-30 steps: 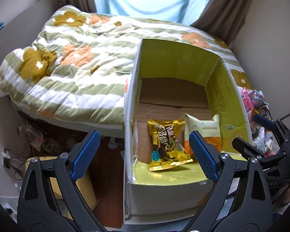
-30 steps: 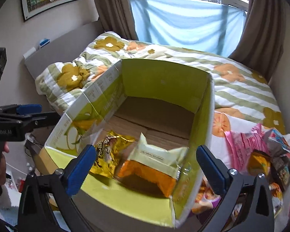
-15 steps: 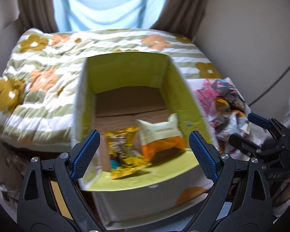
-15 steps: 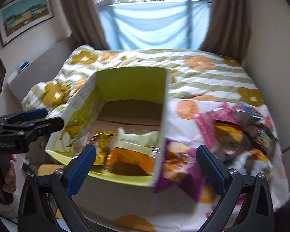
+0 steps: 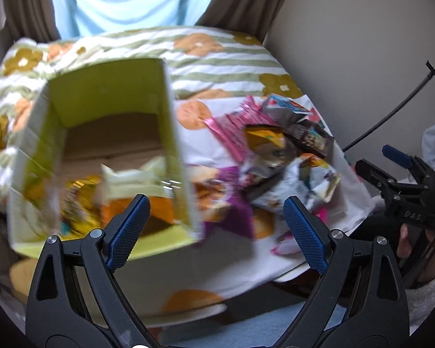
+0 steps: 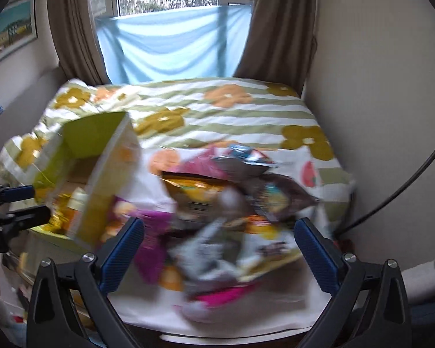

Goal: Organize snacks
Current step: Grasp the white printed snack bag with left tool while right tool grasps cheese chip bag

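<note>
A yellow-green cardboard box (image 5: 107, 92) stands open on the bed at the left. A yellow packet (image 5: 78, 200) and a cream-and-orange packet (image 5: 133, 179) lie in it, both blurred. To its right, a heap of loose snack packets (image 5: 281, 150) covers the bed's near corner. My left gripper (image 5: 216, 203) is open and empty above the bed edge, between box and heap. In the right wrist view my right gripper (image 6: 219, 223) hangs open and empty over the heap (image 6: 232, 203), with the box (image 6: 101, 136) to its left.
A flowered, striped quilt (image 6: 217, 116) covers the bed. Behind it are a window with blue cloth (image 6: 171, 43) and brown curtains. A pale wall (image 5: 362, 58) with a black cable (image 6: 406, 185) runs close along the right. A framed picture (image 6: 8, 34) hangs on the left wall.
Both grippers have swung to the right, away from the box and toward the snack heap. The box has slid to the left of both views. Both sets of jaws stay wide and empty.
</note>
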A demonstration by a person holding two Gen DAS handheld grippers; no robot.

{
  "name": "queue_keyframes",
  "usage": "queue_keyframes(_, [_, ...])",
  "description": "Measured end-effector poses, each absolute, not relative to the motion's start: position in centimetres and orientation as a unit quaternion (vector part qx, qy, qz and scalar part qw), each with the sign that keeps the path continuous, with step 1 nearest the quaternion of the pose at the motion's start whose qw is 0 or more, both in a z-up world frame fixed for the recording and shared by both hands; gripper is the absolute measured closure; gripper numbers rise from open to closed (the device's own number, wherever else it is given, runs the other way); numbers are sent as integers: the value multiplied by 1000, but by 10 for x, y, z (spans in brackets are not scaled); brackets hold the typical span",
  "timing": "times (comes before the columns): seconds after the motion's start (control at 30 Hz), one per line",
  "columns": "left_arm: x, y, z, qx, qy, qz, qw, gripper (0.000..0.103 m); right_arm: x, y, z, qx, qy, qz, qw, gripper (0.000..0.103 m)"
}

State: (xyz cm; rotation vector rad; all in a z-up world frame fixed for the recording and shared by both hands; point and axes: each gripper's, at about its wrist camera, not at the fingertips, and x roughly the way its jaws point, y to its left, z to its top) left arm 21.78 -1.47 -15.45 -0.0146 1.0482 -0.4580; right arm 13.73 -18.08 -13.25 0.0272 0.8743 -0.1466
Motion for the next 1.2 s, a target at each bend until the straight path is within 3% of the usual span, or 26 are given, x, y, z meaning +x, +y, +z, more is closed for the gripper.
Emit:
queue_keyframes(0.43, [213,-137,-236,-89,580,-160,794,11,163,-275,-195,37,502,42,863,0])
queue_keyframes(0.83, [243,-170,-291,-93,609,-132,776,11,195,-308,-249,103,562,51,819,0])
queue_keyframes(1.07, [240,-178,-307,-94,615,-136,771,22,200,-307,-257,115,571,75,809,0])
queue_keyframes(1.13, [239,-177,-308,-97,615,-140,770,32,203,-304,-261,110,575,80,807,0])
queue_keyframes(1.2, [237,-176,-309,-96,613,-142,771,34,205,-299,-266,106,581,85,802,0])
